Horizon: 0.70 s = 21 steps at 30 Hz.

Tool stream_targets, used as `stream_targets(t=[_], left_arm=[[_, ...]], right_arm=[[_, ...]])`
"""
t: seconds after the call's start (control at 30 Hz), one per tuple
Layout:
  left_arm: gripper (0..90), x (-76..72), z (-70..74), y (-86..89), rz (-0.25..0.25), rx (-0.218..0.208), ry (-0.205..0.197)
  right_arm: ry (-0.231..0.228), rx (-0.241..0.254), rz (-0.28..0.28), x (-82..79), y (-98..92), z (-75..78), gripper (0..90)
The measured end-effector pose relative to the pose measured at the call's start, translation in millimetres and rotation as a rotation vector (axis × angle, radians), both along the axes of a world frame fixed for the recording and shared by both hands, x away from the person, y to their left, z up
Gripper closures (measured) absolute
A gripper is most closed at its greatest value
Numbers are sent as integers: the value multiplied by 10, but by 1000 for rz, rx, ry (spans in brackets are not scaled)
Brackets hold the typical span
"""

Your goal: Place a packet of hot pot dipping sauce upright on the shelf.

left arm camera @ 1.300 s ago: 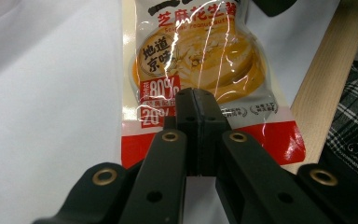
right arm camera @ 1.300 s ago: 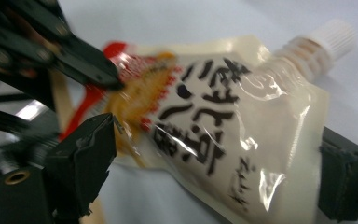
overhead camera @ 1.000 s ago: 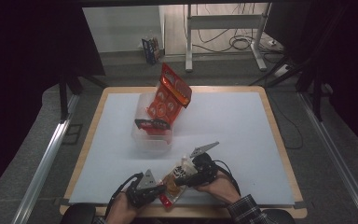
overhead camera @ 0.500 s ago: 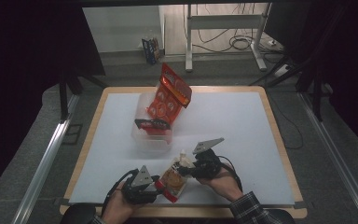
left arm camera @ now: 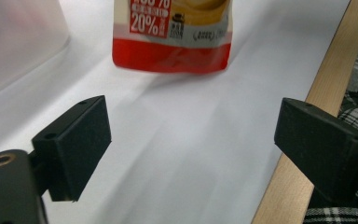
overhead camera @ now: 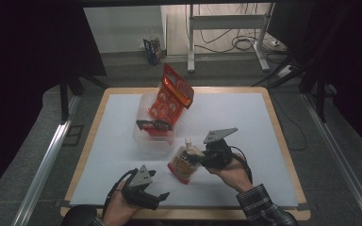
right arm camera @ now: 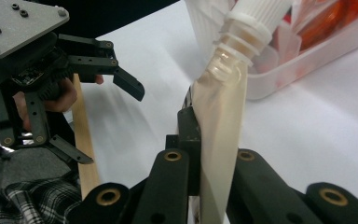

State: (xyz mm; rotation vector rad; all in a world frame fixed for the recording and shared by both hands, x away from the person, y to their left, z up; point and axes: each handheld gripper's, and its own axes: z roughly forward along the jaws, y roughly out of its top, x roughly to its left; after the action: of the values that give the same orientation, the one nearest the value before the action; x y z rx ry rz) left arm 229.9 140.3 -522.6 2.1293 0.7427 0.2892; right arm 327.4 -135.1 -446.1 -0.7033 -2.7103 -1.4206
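Observation:
A spouted pouch (overhead camera: pixel 184 163), cream and red with a white screw cap (right arm camera: pixel 256 18), hangs upright above the white mat. My right gripper (overhead camera: pixel 199 159) is shut on its side edge, and its jaws have just closed on the pouch (right arm camera: pixel 221 126). My left gripper (overhead camera: pixel 160 197) sits near the table's front edge, below and left of the pouch. Its jaws have just been opening and stand wide apart with nothing between them (left arm camera: pixel 196 140). The pouch's red bottom (left arm camera: pixel 172 32) floats ahead of them.
A clear plastic tub (overhead camera: pixel 153 139) holds red snack packets (overhead camera: pixel 172 96) at the mat's middle left, just beyond the pouch. The wooden table edge (left arm camera: pixel 307 140) runs beside the left gripper. A plaid sleeve (overhead camera: pixel 264 207) comes in at bottom right.
The left gripper let go of the pouch, opened and drew back toward the front edge. The right gripper closed on the pouch and lifted it up and away from the edge.

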Motion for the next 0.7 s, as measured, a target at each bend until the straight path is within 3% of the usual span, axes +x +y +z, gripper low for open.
stream_targets(t=[0.17, 0.37, 0.7], left_arm=[[74, 6, 14, 25, 8, -34, -2], [28, 23, 10, 44, 19, -31, 17], [0, 20, 25, 71, 58, -26, -9]], right_arm=[[-21, 4, -18, 43, -29, 95, 876], [-36, 7, -30, 103, -39, 193, 878], [-66, -6, -37, 217, -4, 312, 879]])
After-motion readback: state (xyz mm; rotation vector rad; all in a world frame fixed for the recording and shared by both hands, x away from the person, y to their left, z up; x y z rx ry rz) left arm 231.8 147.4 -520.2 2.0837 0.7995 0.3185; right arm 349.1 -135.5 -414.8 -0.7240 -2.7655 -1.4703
